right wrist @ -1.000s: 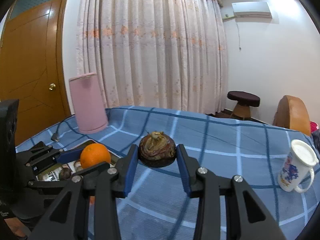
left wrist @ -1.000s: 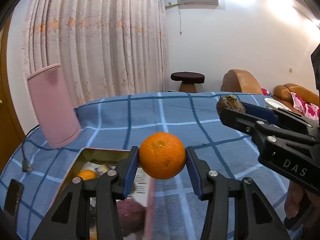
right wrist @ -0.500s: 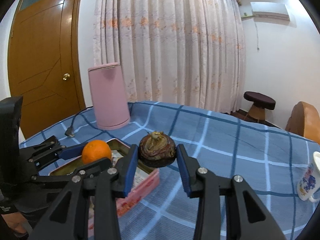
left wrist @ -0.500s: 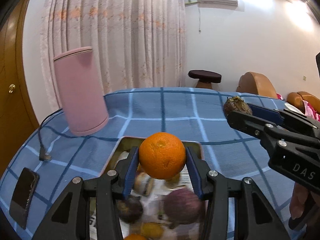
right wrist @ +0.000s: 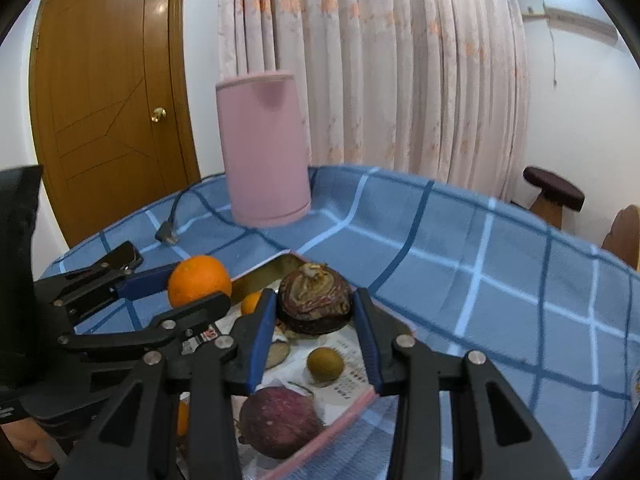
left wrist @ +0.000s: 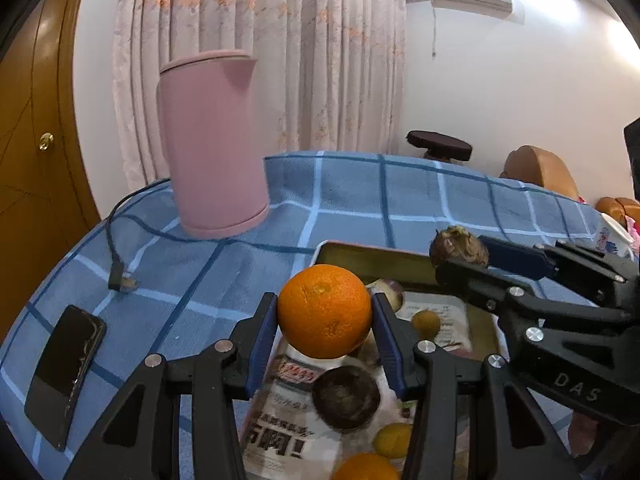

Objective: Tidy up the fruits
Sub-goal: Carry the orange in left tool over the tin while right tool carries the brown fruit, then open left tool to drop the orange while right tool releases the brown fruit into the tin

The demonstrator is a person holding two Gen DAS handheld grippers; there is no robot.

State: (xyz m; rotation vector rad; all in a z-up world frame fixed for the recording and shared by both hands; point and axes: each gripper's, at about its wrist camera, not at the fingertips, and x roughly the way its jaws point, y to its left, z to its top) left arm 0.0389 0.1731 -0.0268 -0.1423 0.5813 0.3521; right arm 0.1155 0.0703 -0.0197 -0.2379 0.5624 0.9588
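My left gripper (left wrist: 325,318) is shut on an orange (left wrist: 325,311) and holds it above the left part of a metal tin box (left wrist: 372,255) lined with printed paper. My right gripper (right wrist: 314,308) is shut on a dark brown wrinkled fruit (right wrist: 314,298) and holds it above the tin's far end (right wrist: 260,274). The tin holds several fruits: a dark purple one (left wrist: 346,397), small yellow ones (left wrist: 426,323), a purple-red one (right wrist: 278,420) and a greenish one (right wrist: 325,364). The right gripper shows in the left wrist view (left wrist: 460,246), the left gripper in the right wrist view (right wrist: 196,280).
A pink kettle (left wrist: 214,146) stands at the back left of the blue checked tablecloth (left wrist: 352,192), its black cord and plug (left wrist: 120,280) lying beside it. A black phone (left wrist: 64,364) lies near the left table edge. A stool (right wrist: 554,190) and chairs stand beyond.
Both grippers have moved left and forward with their fruits, from beside the tin to above it. The kettle now looms closer.
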